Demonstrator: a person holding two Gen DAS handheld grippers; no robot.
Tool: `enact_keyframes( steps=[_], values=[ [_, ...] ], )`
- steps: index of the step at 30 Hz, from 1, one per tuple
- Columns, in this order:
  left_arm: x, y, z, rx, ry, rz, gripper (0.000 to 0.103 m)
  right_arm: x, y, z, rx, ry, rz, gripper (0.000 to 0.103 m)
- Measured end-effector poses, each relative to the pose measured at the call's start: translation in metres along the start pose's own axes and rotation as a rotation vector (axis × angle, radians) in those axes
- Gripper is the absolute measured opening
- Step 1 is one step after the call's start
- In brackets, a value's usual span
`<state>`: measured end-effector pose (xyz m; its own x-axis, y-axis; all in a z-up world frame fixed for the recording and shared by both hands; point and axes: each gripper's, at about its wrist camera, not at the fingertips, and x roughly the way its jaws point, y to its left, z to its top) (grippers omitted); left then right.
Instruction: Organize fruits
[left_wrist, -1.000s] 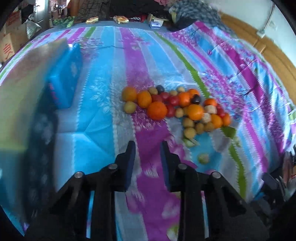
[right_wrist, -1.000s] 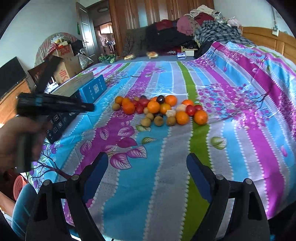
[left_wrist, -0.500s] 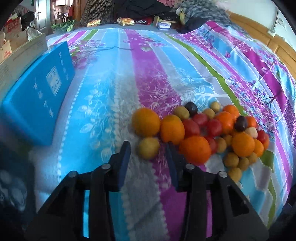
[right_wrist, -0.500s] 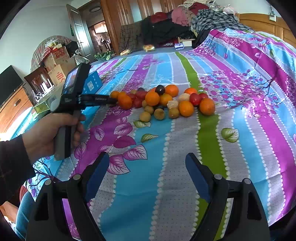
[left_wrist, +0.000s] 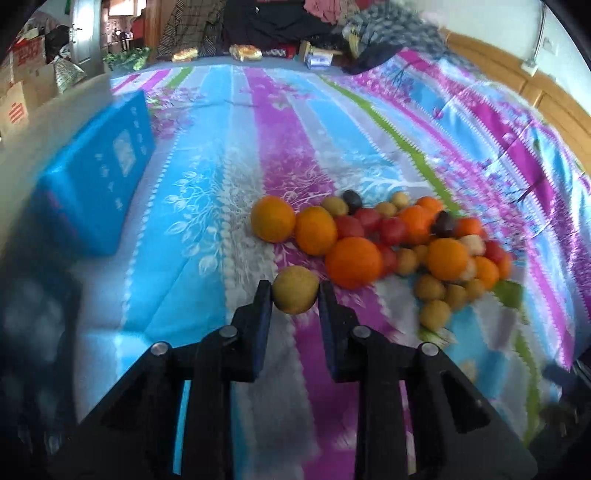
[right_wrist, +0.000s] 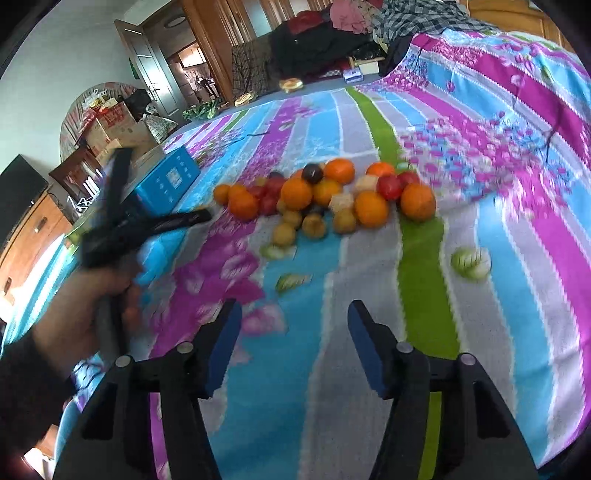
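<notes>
A pile of fruit (left_wrist: 388, 240) lies on the striped bedspread: oranges, red tomatoes, dark plums and small yellow-green fruits. It also shows in the right wrist view (right_wrist: 325, 199). My left gripper (left_wrist: 295, 295) is shut on a yellow-green round fruit (left_wrist: 295, 290) at the near left edge of the pile, both pads touching it. In the right wrist view the left gripper (right_wrist: 199, 218) shows from the side, held in a hand. My right gripper (right_wrist: 293, 325) is open and empty, well short of the pile.
A blue box (left_wrist: 96, 184) lies at the left on the bedspread (left_wrist: 229, 155), beside a long cardboard box. Clothes and small items lie at the far end. A wooden headboard (left_wrist: 517, 77) runs along the right. Cartons and a door stand beyond the bed on the left.
My left gripper moved forward to the pile and closed on the yellow-green fruit at its near edge. My right gripper moved a little closer to the pile and stays open.
</notes>
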<state>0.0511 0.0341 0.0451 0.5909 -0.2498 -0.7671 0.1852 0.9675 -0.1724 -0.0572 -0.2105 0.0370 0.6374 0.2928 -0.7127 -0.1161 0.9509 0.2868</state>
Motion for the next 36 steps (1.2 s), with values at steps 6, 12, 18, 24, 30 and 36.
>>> enact_keyframes(
  steps=[6,12,18,24,30,36],
  values=[
    [-0.031,-0.001,-0.011,-0.059,-0.040,-0.001,0.026,0.049,0.000,0.056,-0.074,0.010,0.016,0.064],
    [-0.036,-0.004,-0.008,-0.057,-0.053,0.018,0.026,0.095,0.009,0.091,-0.118,0.024,-0.020,0.064],
    [-0.030,-0.005,-0.010,-0.055,-0.039,0.008,0.026,0.125,0.023,0.098,-0.191,0.071,-0.113,0.062],
    [-0.028,-0.007,-0.013,-0.062,-0.029,0.006,0.026,0.143,0.022,0.086,-0.211,0.107,-0.181,0.043],
    [-0.045,-0.011,-0.010,-0.060,-0.041,0.005,0.026,0.107,0.020,0.086,-0.148,0.055,-0.165,0.037],
    [-0.087,-0.015,-0.005,-0.032,-0.070,0.034,0.026,0.031,0.030,0.078,-0.121,-0.001,-0.178,0.038]
  ],
)
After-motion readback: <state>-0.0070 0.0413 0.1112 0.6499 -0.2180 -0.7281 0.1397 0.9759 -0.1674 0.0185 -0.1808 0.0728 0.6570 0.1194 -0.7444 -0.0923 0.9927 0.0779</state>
